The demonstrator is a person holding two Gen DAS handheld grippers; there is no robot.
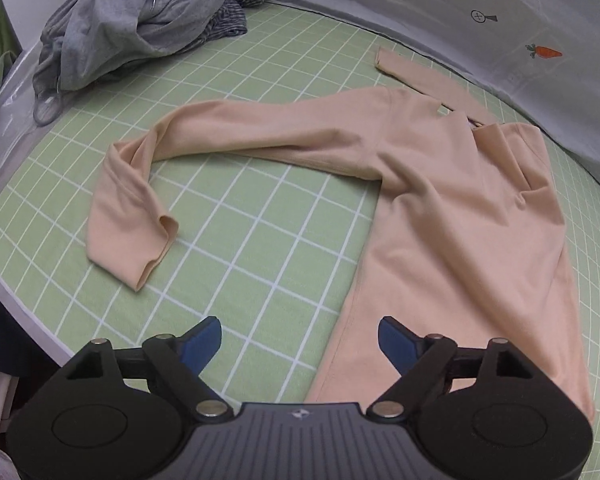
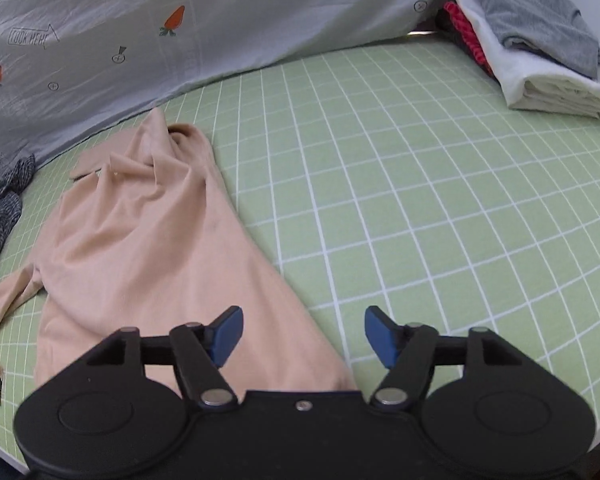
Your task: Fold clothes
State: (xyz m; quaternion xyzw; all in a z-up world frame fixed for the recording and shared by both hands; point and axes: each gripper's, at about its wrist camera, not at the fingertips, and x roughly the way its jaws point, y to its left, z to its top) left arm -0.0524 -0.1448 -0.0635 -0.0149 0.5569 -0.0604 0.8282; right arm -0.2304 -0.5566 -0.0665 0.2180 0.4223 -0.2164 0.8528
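A: What is shown in the left wrist view?

B: The left gripper (image 1: 300, 340) is seen spread wide, with nothing held between its blue pads. A peach long-sleeved top (image 1: 452, 216) is laid out on the green checked sheet (image 1: 260, 248). Its hem is found near 1 o'clock from the fingers, close to the right pad; whether it is touched cannot be told. One sleeve (image 1: 148, 200) is stretched toward 10 o'clock and bent back at the cuff. The body is spread flat, presumably so that folds can be made cleanly. A crumpled grey pile (image 1: 132, 28) is left at 11 o'clock, well apart.

A: And the right wrist view?

B: The right gripper (image 2: 304, 336) is likewise held wide open and empty. The top's body is seen running from 9 to 11 o'clock, its lower edge passing under the left pad. Its near side appears turned inward, so a lengthwise fold may be in hand. A folded stack (image 2: 548, 64) is kept at 1 o'clock, apparently as the place for finished items, beside the grey quilt (image 2: 220, 20).
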